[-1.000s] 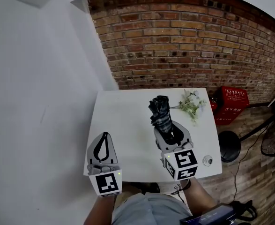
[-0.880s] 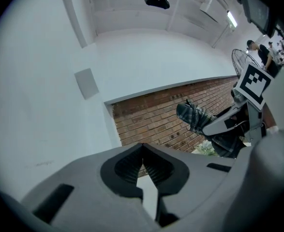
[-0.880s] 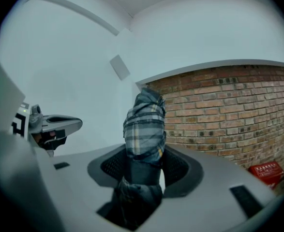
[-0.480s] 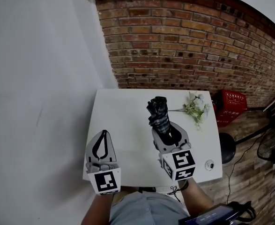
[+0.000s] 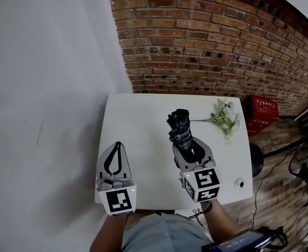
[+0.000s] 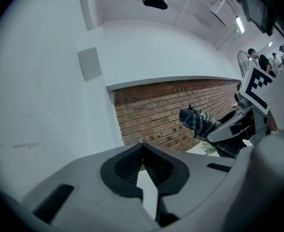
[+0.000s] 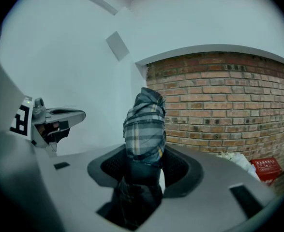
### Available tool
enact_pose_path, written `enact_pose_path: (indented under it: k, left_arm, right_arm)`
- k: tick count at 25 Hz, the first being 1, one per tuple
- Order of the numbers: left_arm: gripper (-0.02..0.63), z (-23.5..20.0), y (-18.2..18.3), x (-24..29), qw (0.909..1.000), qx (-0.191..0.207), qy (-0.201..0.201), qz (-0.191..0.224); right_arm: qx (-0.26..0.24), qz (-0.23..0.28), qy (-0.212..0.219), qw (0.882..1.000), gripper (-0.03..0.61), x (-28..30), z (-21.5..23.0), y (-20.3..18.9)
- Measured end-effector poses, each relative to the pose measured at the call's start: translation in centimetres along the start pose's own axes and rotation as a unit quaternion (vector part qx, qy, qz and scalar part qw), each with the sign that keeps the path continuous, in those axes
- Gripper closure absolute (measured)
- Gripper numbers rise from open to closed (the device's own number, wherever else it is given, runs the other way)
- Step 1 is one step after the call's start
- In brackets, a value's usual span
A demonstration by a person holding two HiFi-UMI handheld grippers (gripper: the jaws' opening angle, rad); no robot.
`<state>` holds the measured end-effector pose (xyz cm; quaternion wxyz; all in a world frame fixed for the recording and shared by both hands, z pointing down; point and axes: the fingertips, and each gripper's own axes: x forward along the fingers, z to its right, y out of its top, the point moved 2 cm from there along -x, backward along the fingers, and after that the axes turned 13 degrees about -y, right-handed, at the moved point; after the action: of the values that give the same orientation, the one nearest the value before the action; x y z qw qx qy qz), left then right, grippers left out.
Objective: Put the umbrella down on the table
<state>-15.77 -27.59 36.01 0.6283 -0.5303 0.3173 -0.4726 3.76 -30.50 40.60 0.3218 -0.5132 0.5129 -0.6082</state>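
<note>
Only in head view: white rectangular table (image 5: 138,122) seen whole, with the folded dark plaid umbrella (image 5: 179,130) over its middle, a spray of white flowers with green leaves (image 5: 224,117) near the far right corner, and a small round object (image 5: 239,182) at the near right edge.
Only in right gripper view: umbrella (image 7: 144,124) standing between the jaws, its plaid end toward the red brick wall (image 7: 219,95).
Only in left gripper view: umbrella (image 6: 199,122) from the side, projecting from the right gripper (image 6: 221,132).
Hard to make out: whether the umbrella touches the tabletop; its held end is buried in the jaws.
Beyond the table: red plastic crate (image 5: 261,112) on the floor at the right side.
Right gripper pose (image 5: 189,149): over the table's near right part, pointing at the brick wall, jaws clamped on the umbrella's darker end.
Left gripper pose (image 5: 118,147): over the near left edge, jaw tips together with nothing between them, well apart from the umbrella.
</note>
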Motion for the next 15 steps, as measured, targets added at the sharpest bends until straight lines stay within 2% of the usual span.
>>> enact_pose_path:
  k: [15]
  left_arm:
    - [0.607, -0.1, -2.5, 2.6, 0.9996, -0.011, -0.014, -0.020]
  right_arm:
    - [-0.002, -0.064, -0.004, 0.998, 0.380, 3.4, 0.1, -5.3]
